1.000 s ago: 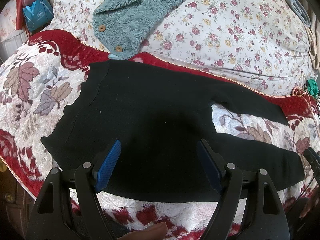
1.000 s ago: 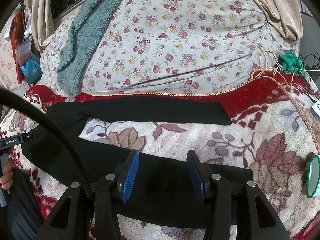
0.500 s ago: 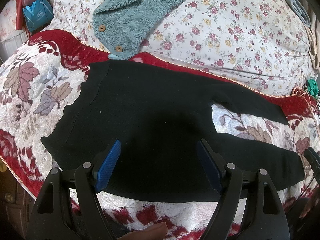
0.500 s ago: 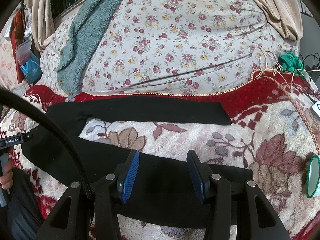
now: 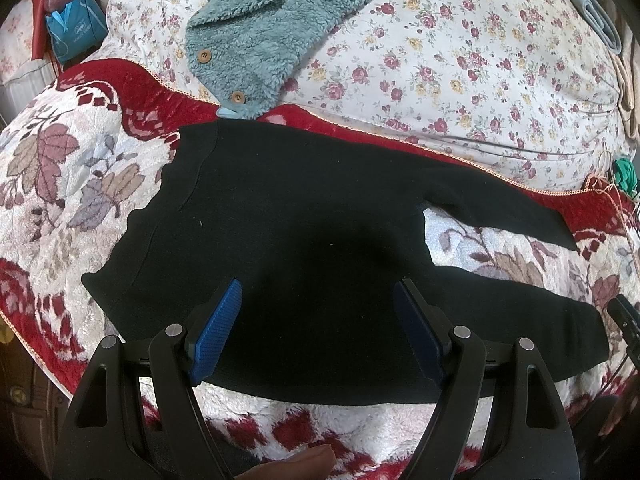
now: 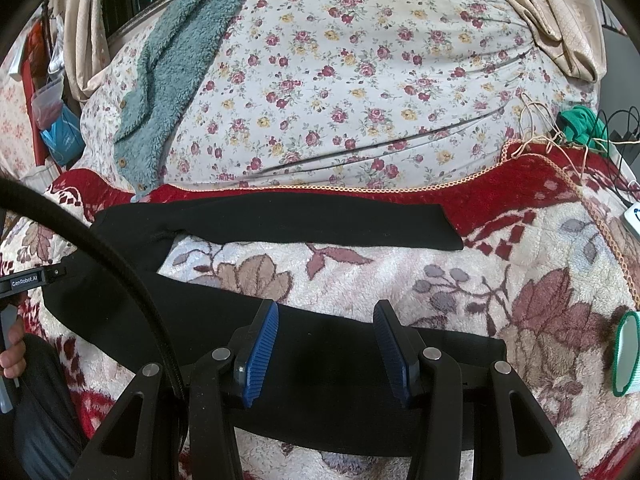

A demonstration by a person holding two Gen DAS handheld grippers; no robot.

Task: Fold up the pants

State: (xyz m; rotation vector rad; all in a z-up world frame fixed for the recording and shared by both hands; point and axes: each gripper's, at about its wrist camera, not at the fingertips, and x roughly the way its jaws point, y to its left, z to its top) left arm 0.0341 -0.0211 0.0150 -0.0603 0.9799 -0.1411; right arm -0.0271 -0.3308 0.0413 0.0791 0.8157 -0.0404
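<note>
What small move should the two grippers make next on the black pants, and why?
Probably lower both and pinch the near edge. The pants lie flat and unfolded on the blanket, legs apart, and the left gripper and right gripper hover open above them, holding nothing.

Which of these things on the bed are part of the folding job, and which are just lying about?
Part of the job:
- black pants, spread flat, legs apart
- left tongs, open above the seat
- right tongs, open above the nearer leg

Just lying about:
- teal fleece jacket
- flowered quilt
- red leaf-patterned blanket, under the pants
- green cloth
</note>
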